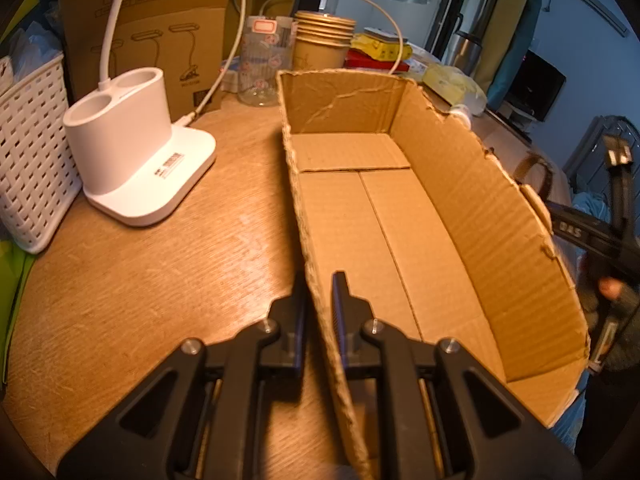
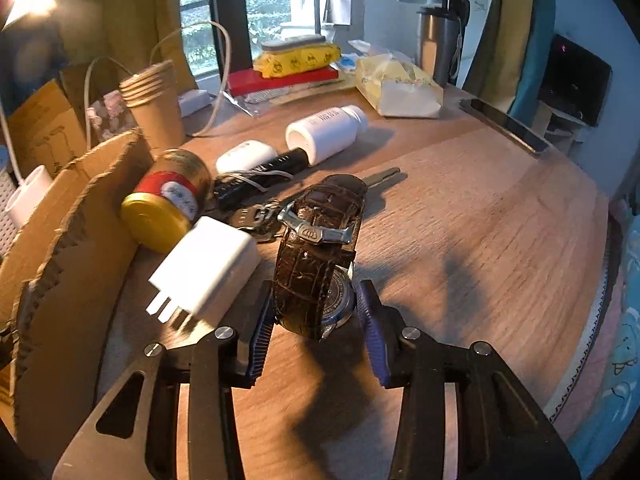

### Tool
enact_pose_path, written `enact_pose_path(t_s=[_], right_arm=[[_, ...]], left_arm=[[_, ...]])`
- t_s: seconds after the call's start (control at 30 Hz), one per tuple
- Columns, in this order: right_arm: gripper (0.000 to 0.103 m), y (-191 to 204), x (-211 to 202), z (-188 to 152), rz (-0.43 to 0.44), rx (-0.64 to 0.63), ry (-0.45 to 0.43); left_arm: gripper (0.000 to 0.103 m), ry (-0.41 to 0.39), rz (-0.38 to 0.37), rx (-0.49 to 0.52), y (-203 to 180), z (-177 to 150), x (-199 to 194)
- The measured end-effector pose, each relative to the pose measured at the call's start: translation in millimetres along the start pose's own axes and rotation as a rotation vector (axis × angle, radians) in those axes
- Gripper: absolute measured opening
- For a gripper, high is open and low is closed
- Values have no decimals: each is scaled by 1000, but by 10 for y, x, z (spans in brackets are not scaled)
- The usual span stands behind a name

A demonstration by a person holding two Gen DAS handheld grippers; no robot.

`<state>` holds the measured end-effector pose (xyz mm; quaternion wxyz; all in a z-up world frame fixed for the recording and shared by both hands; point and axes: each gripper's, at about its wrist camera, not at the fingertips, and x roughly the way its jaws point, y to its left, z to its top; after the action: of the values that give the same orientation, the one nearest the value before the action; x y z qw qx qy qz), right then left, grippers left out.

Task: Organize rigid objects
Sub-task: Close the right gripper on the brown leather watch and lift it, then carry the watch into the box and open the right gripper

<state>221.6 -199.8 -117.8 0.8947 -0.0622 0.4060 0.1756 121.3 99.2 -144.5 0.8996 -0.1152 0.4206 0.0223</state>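
Note:
My left gripper (image 1: 319, 286) is shut on the left wall of an open, empty cardboard box (image 1: 480, 208), one finger outside and one inside. In the right wrist view my right gripper (image 2: 316, 312) is shut on a wristwatch (image 2: 316, 248) with a brown leather strap, which stands on edge on the wooden table; both pads press on its sides. The box's torn wall (image 2: 80, 220) rises to the left. Beside it lie a white charger plug (image 2: 208, 268), a yellow-lidded jar (image 2: 168, 200), keys (image 2: 256, 216), a black stick-like item (image 2: 260, 176) and a white bottle (image 2: 326, 132).
A white lamp base (image 1: 132, 152), a woven white basket (image 1: 32, 152) and a cord stand left of the box. Stacked paper cups (image 2: 154, 100), a tissue pack (image 2: 400, 88) and a phone (image 2: 504, 126) sit at the back. Bare tabletop (image 2: 480, 240) spreads to the right of the watch.

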Motion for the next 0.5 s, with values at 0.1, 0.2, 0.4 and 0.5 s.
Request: enact_pose_path(t_s=[0.1, 0.2, 0.4, 0.5], right_arm=[[43, 81, -197, -20, 16, -23, -25], [43, 197, -386, -25, 36, -62, -51], [43, 539, -777, -54, 100, -129, -108], [43, 730, -945, -68, 136, -174, -134]], left_arm=[[12, 0, 2, 1, -3, -3, 3], [12, 0, 4, 2, -3, -4, 6], [12, 0, 3, 2, 0, -4, 6], [12, 0, 3, 2, -2, -2, 7]])
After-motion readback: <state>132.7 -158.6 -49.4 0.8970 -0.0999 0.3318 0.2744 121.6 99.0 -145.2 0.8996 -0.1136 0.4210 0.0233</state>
